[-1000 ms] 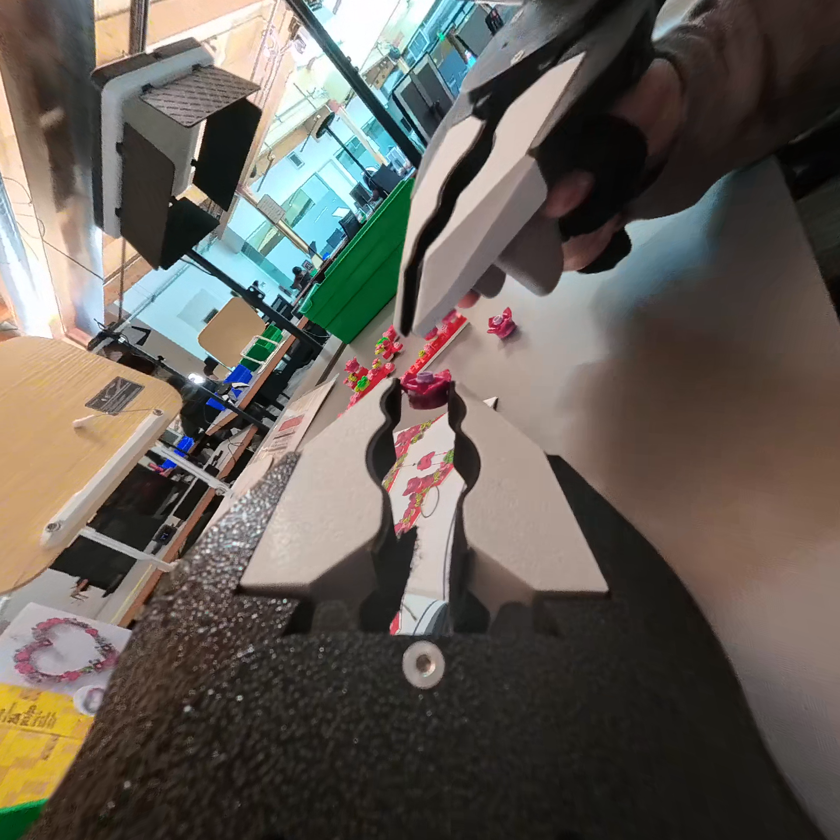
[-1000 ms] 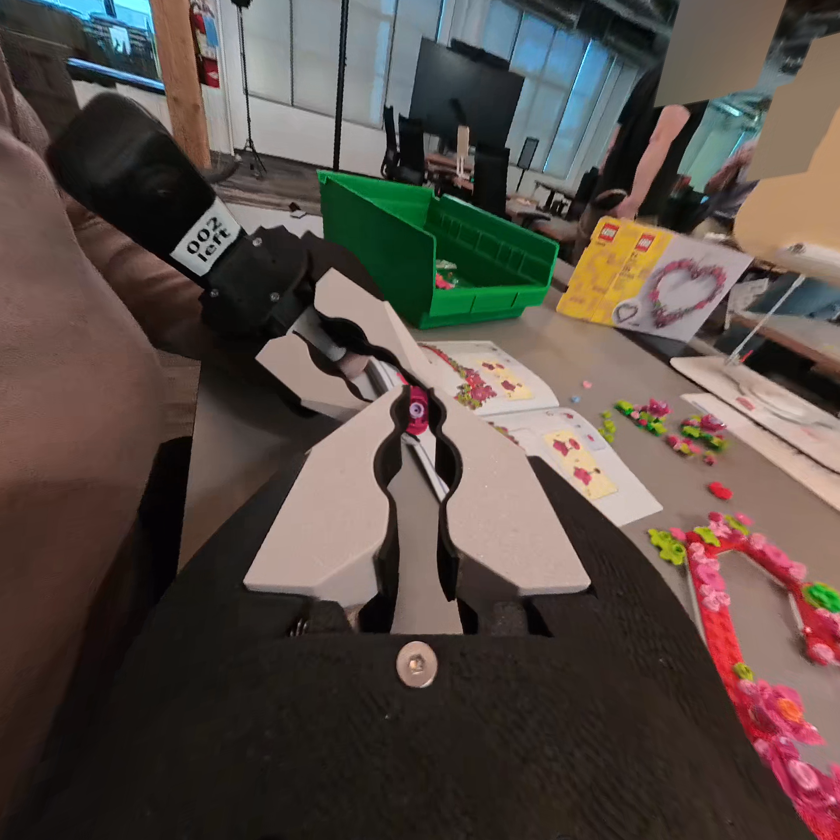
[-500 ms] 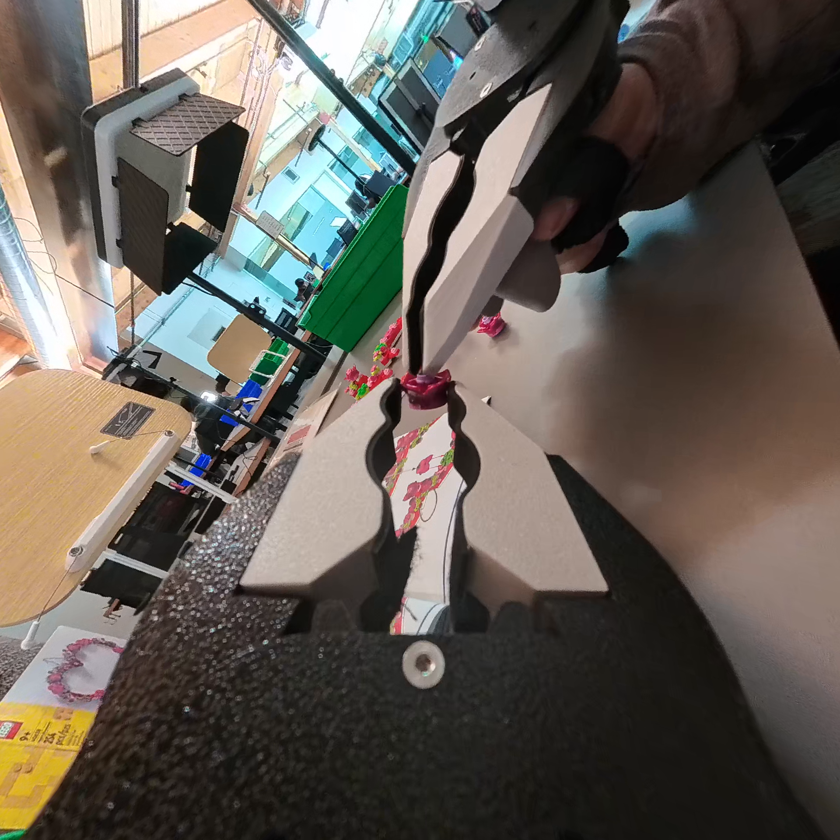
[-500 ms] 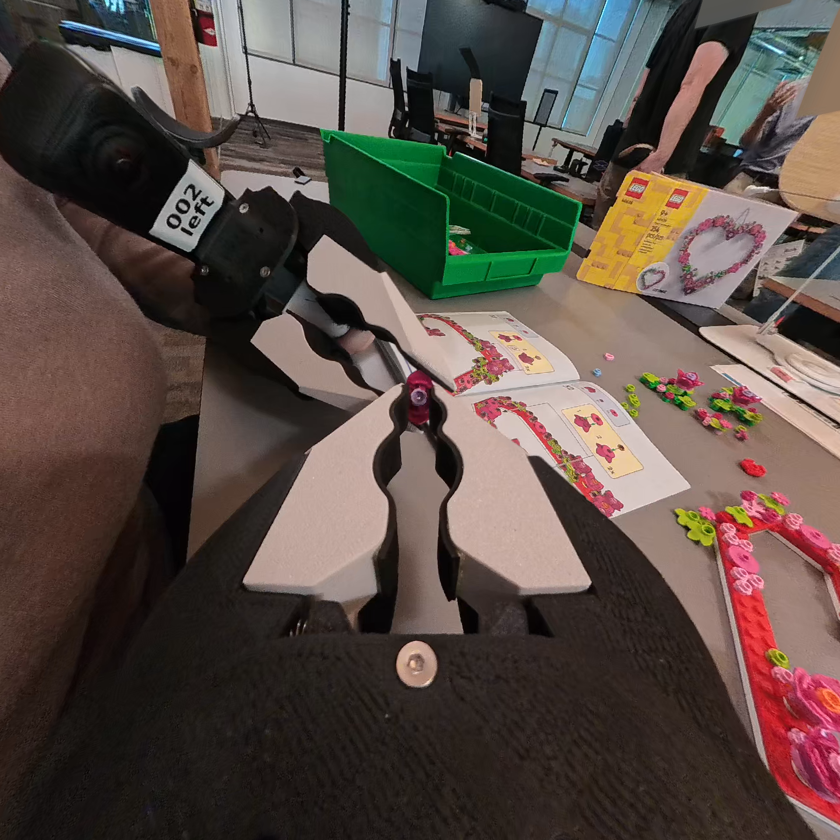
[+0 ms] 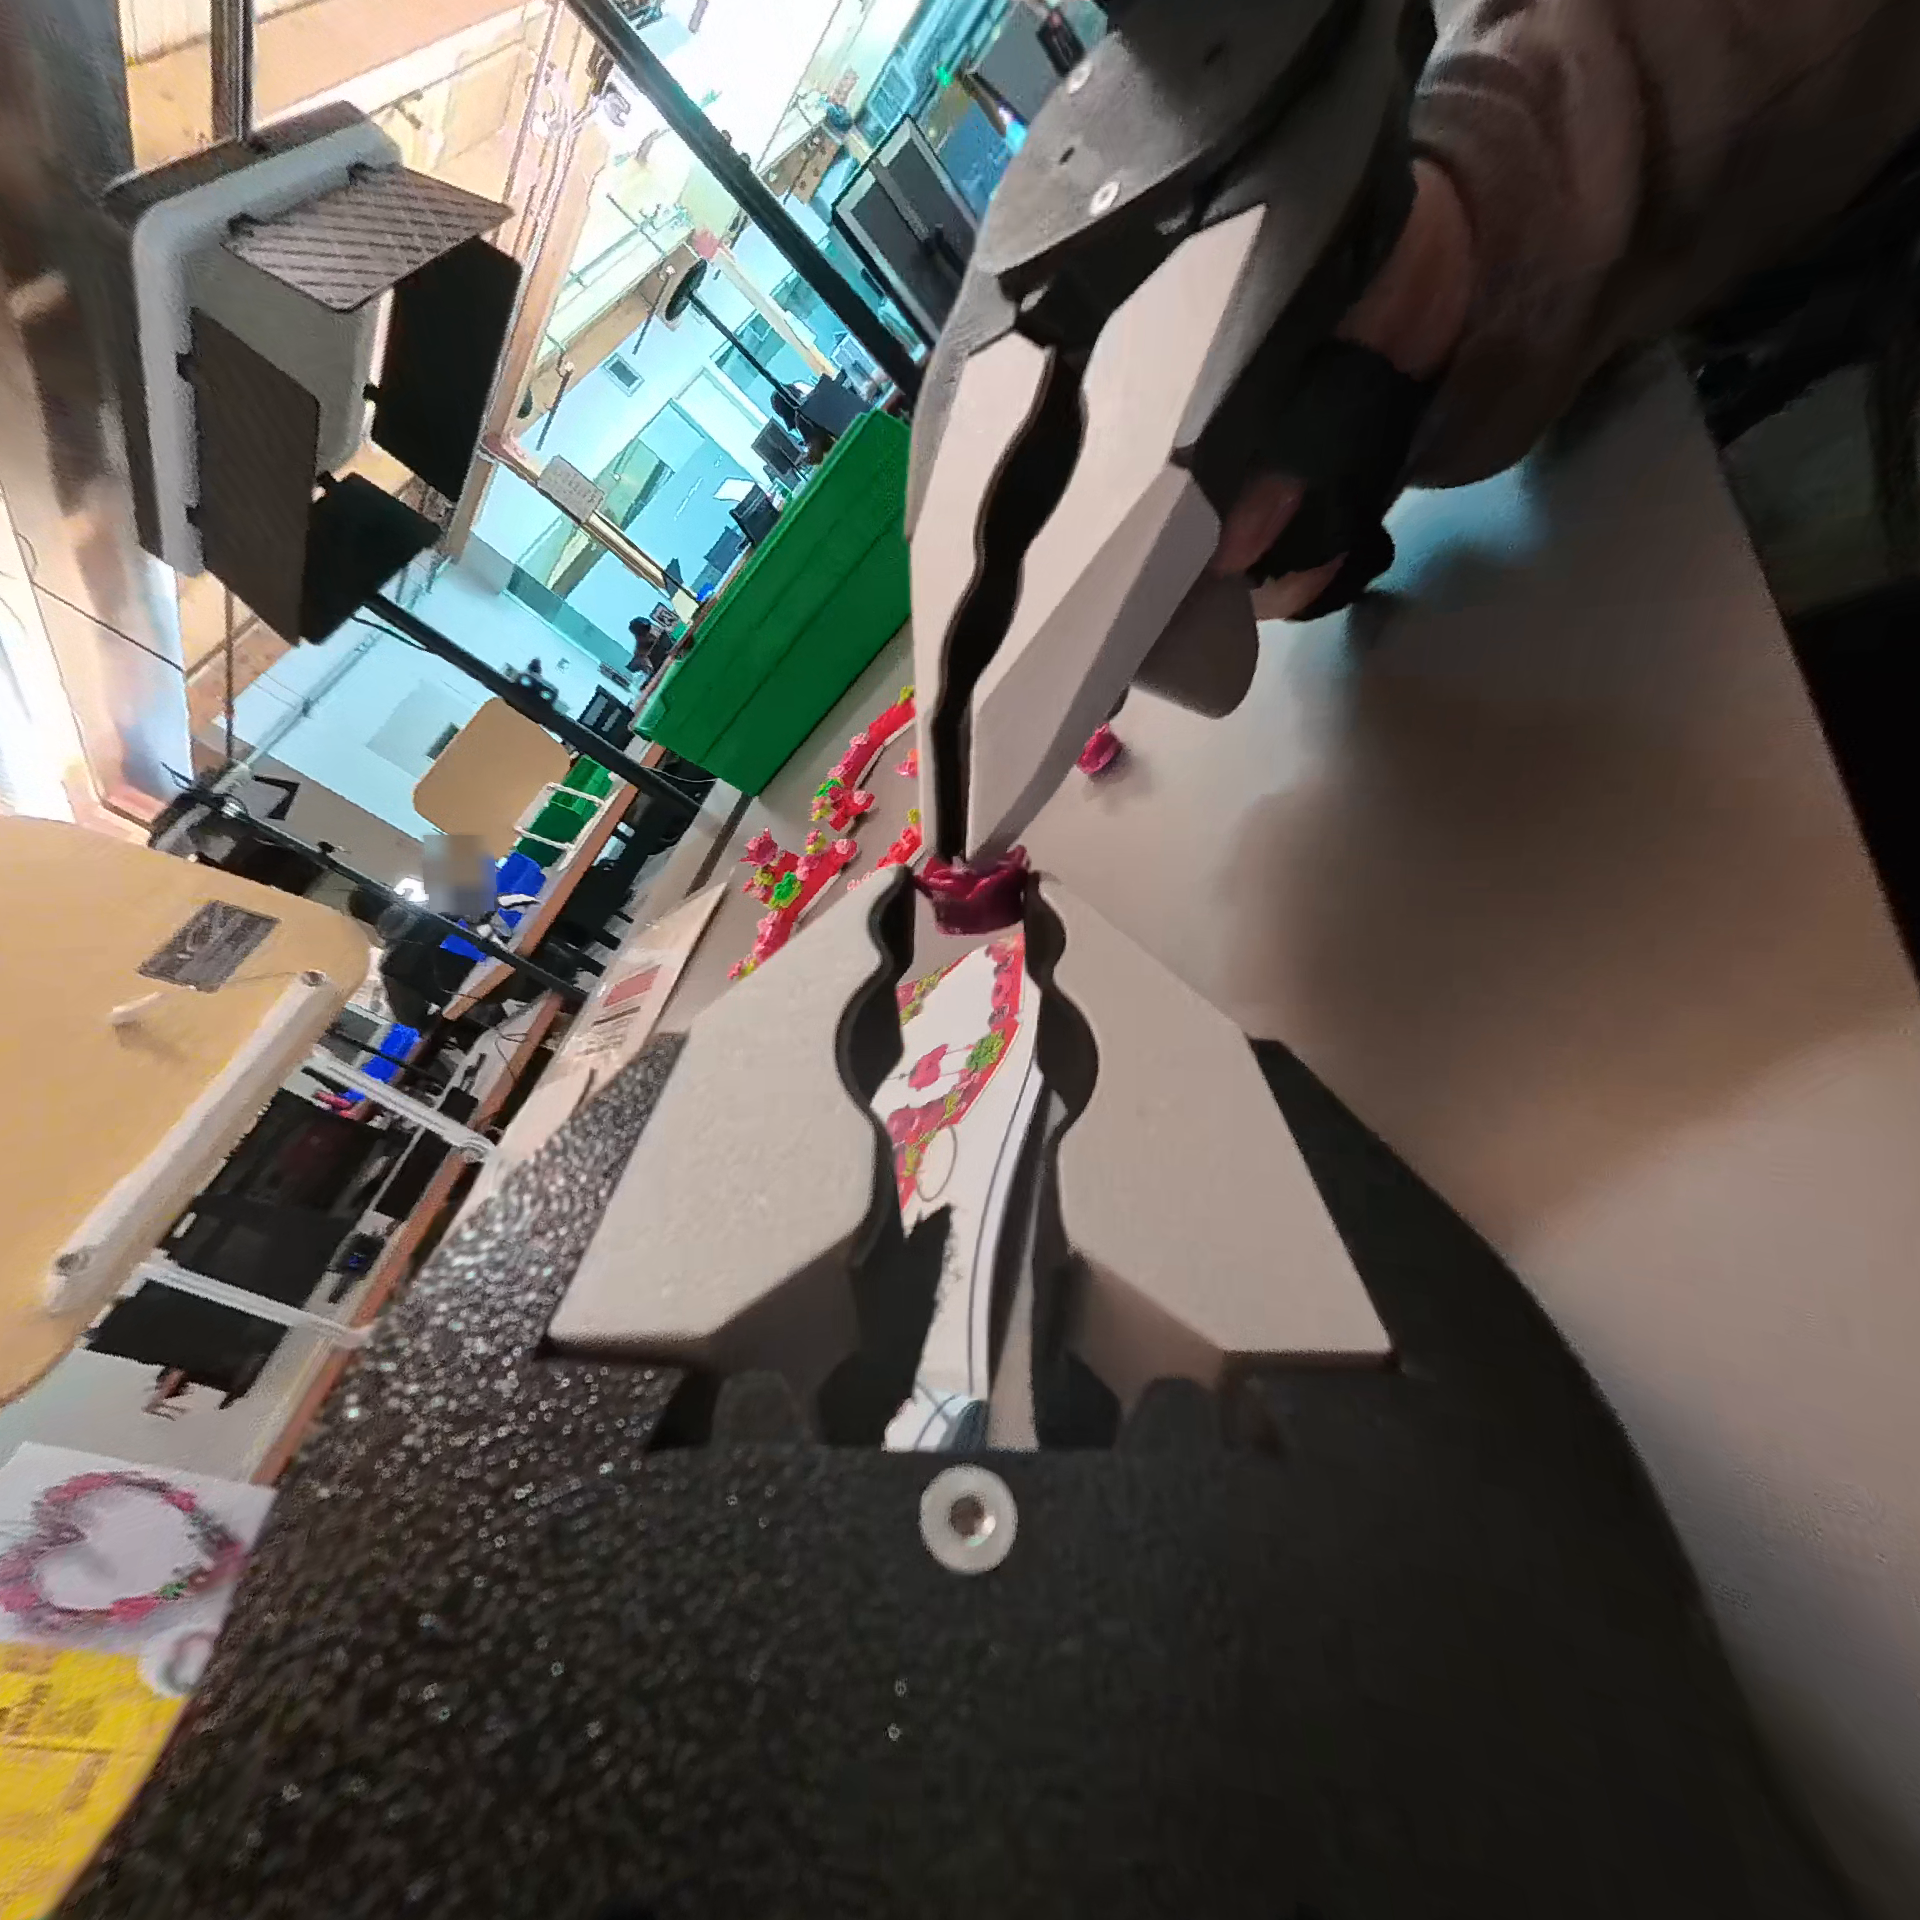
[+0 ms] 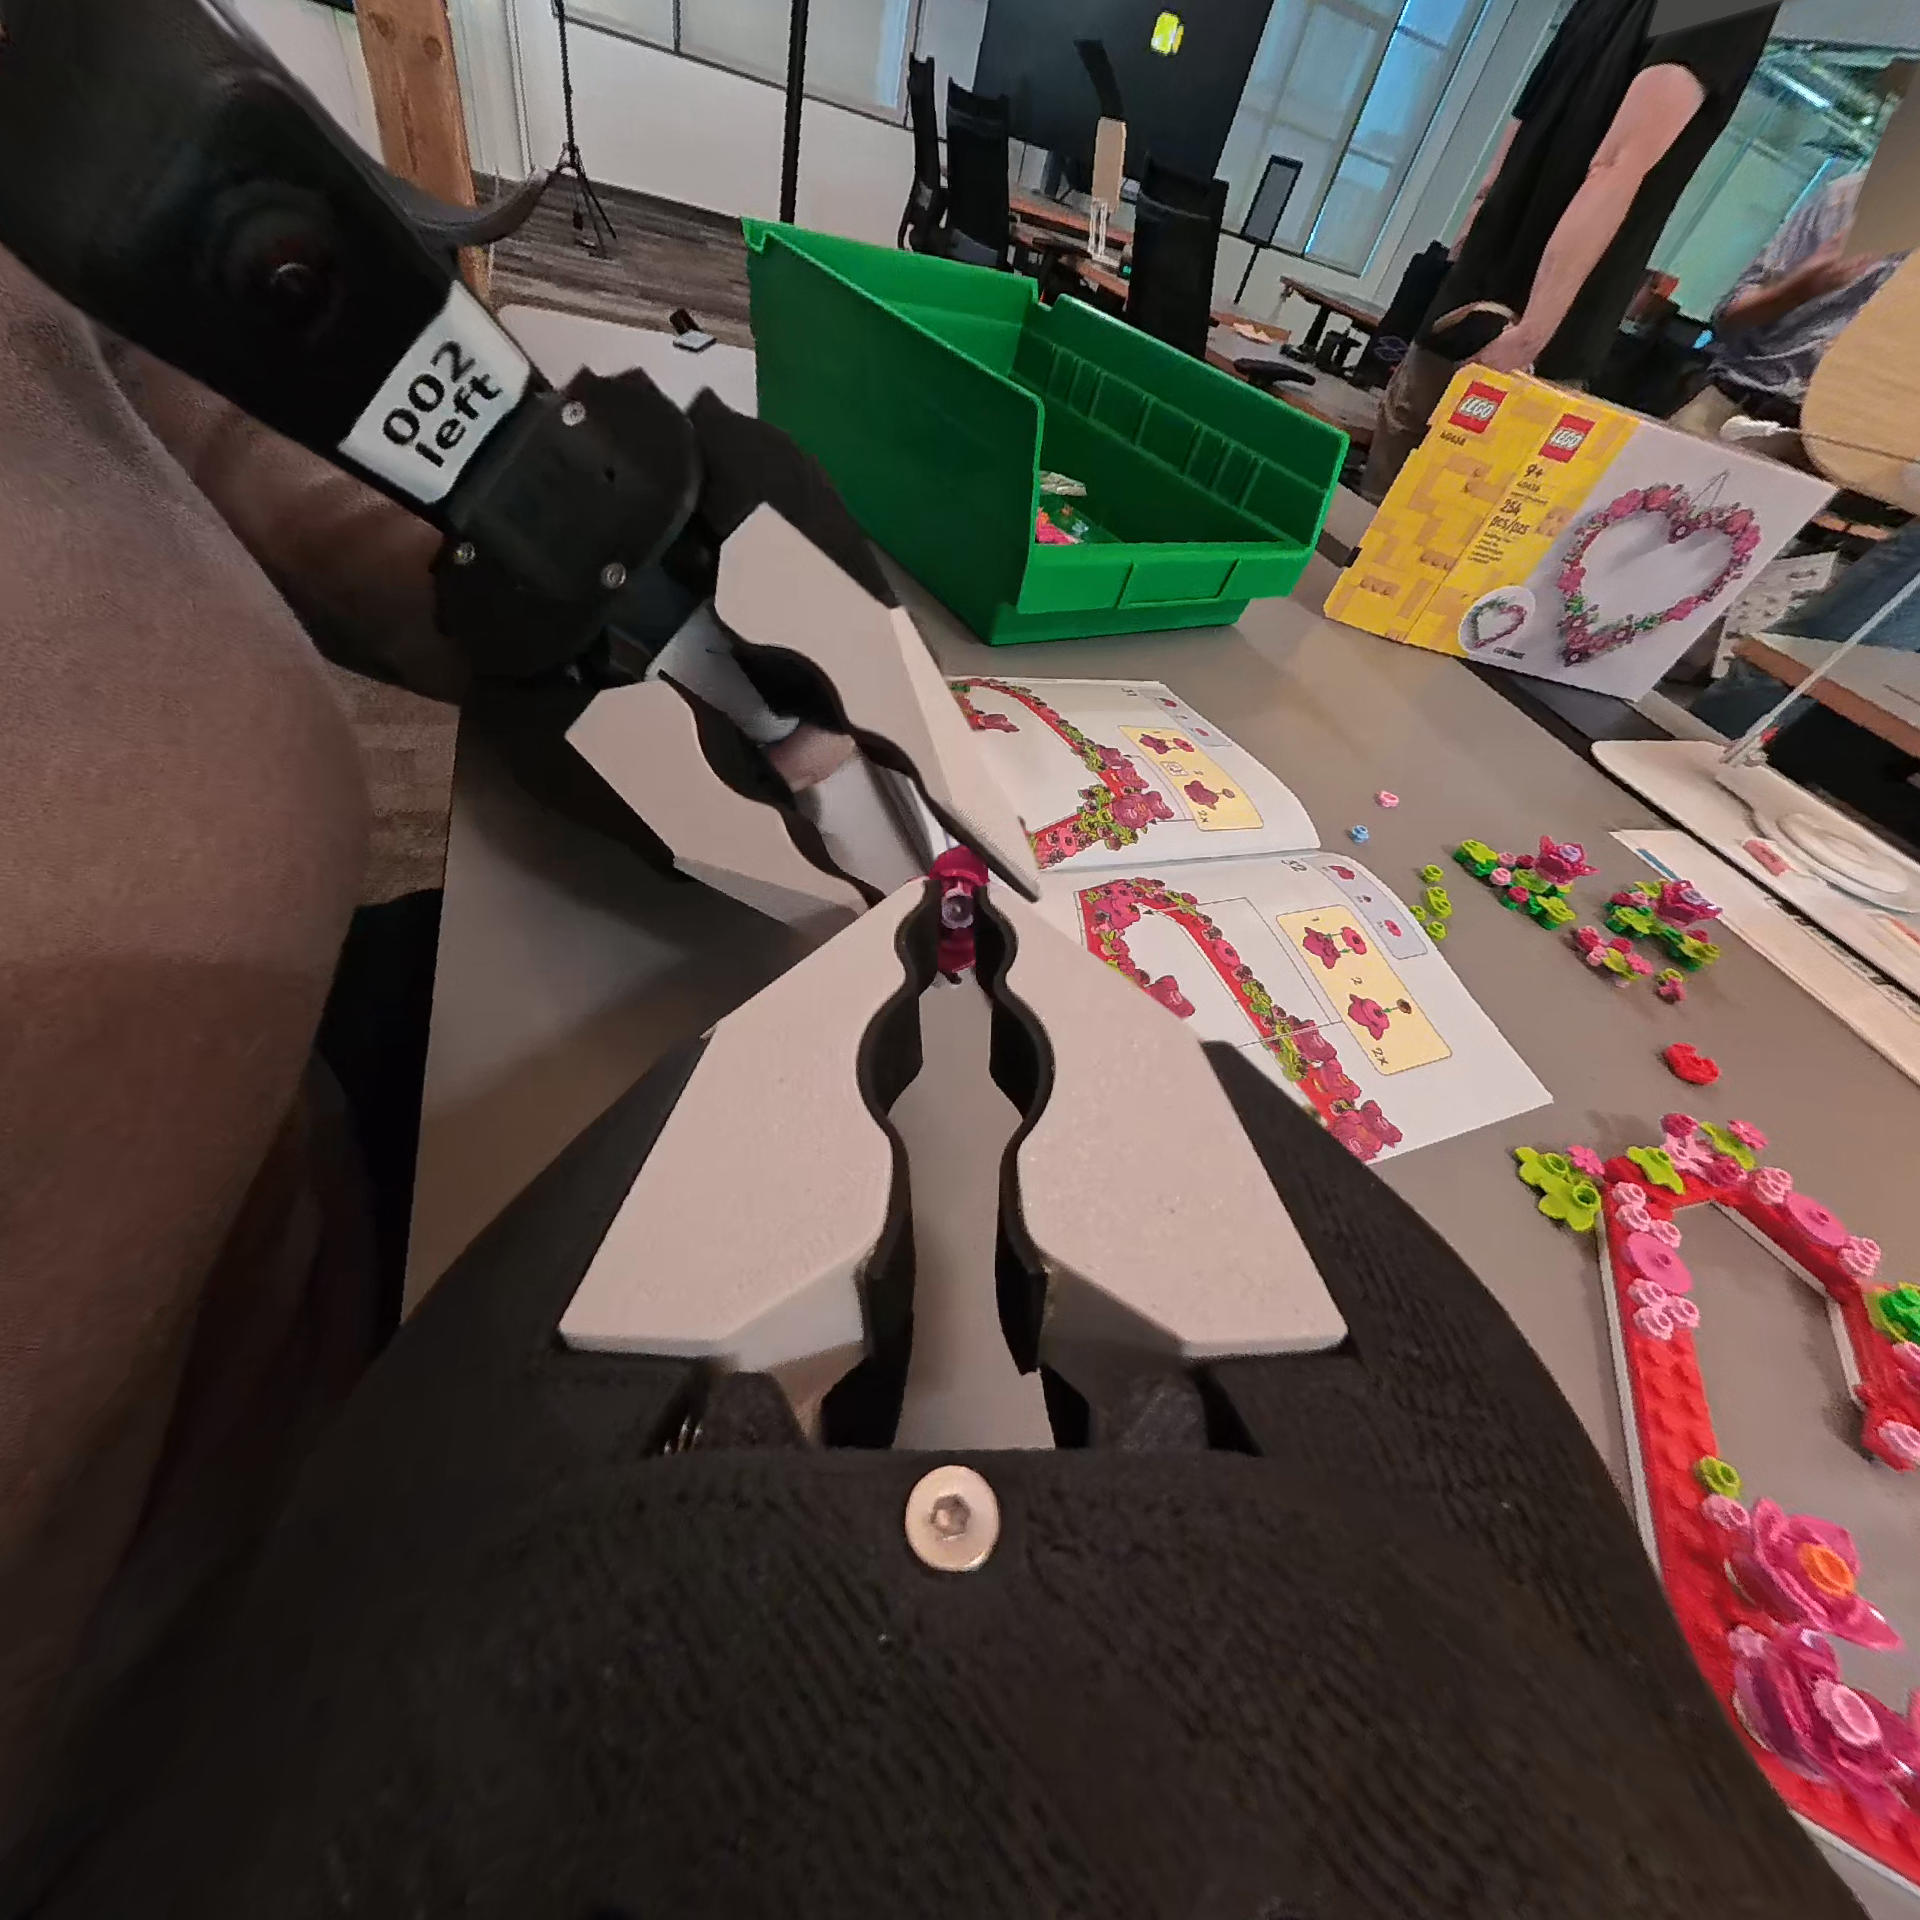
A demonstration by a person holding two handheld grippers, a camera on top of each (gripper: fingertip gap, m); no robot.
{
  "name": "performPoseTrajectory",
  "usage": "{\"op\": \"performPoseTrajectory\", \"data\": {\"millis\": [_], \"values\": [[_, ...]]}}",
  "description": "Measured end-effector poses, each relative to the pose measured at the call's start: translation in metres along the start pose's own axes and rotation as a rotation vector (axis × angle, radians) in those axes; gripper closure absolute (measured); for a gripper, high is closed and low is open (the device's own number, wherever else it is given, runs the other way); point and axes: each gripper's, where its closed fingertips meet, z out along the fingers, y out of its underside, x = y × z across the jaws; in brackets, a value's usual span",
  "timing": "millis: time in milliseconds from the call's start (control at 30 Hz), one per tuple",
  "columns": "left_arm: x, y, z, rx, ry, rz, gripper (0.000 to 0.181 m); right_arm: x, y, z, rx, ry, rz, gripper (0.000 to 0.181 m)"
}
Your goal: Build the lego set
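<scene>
My left gripper [image 5: 971,883] is shut on a dark magenta flower piece [image 5: 975,896], held at its fingertips above the grey table [image 5: 1558,935]. My right gripper [image 5: 954,844] comes down from above, and its tips touch the top of that flower. In the right wrist view, my right gripper [image 6: 951,927] is shut on a small magenta piece with a lilac stud [image 6: 956,914]. That piece presses against the flower [image 6: 958,868] held in the left gripper [image 6: 940,883]. Both are held in the air over the table's near left part.
An open instruction booklet [image 6: 1299,987] lies just right of the grippers. A red heart frame with flowers [image 6: 1662,1351] lies at the near right, with loose flower clusters [image 6: 1527,873] beyond it. A green bin [image 6: 935,416] and the set's box [image 6: 1507,520] stand at the back. A person [image 6: 1590,156] stands behind them. My left and right fingertips are right by each other.
The right gripper has come down and in towards the left one. Its tips, apart from the flower a second ago, now touch it. The left gripper keeps its hold.
</scene>
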Motion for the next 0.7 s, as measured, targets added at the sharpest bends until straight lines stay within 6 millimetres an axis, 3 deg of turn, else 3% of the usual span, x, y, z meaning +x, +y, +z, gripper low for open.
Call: {"op": "performPoseTrajectory", "data": {"millis": [267,500,700], "values": [[-0.016,-0.005,-0.003,0.046,-0.036,-0.204,0.158,0.014,-0.013,-0.010,0.096,0.125,-0.115,0.178],[-0.027,-0.022,-0.011,0.167,0.034,-0.551,0.158,0.015,-0.017,-0.021,0.102,0.307,-0.605,0.177],[-0.018,-0.028,-0.008,0.158,0.094,-0.648,0.163,0.006,-0.019,-0.021,0.107,0.357,-0.810,0.178]]}}
